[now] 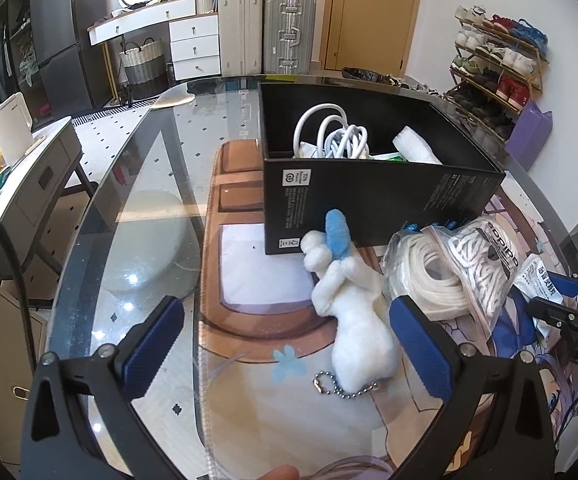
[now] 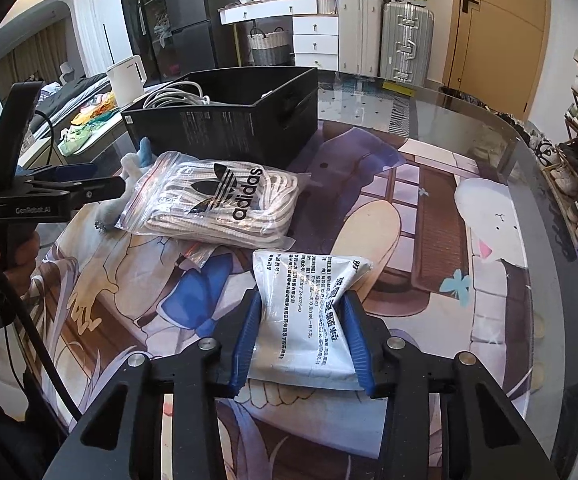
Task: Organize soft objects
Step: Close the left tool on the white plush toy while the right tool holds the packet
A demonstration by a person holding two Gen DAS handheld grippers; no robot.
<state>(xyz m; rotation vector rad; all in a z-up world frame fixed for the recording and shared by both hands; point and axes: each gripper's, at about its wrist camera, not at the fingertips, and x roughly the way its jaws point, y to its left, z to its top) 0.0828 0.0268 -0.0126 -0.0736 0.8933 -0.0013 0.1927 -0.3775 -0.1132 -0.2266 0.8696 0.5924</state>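
Nearest the right wrist camera, the right gripper (image 2: 301,340) is pinching a white sachet pack (image 2: 309,300) printed with black text, its blue pads pressing into both sides so the pack is buckling slightly between them; the jaws are closed on it and the pack is lying near the front edge of the surface (image 2: 489,128), on the printed mat (image 2: 409,208). The pack is looking light, soft and crinkly, with a slick film skin, so holding it across its middle as now is likely safer than nipping a corner, which could slip. Just beyond it a zip bag of white laces (image 2: 213,200) with a sports logo is resting beside the black cardboard box (image 2: 225,124), which is already holding coiled white cables (image 1: 337,132) and sitting toward the far edge. The left gripper (image 1: 285,344) is hovering with its jaws wide apart and gripping nothing, while the white plush toy (image 1: 353,308) with a blue ear and a ball chain is lying between its fingers, touching the box's near corner. The plush is appearing very light and squashy; its body seems the better place to grip than the chain. The laces' bag is probably floppy and slippery.
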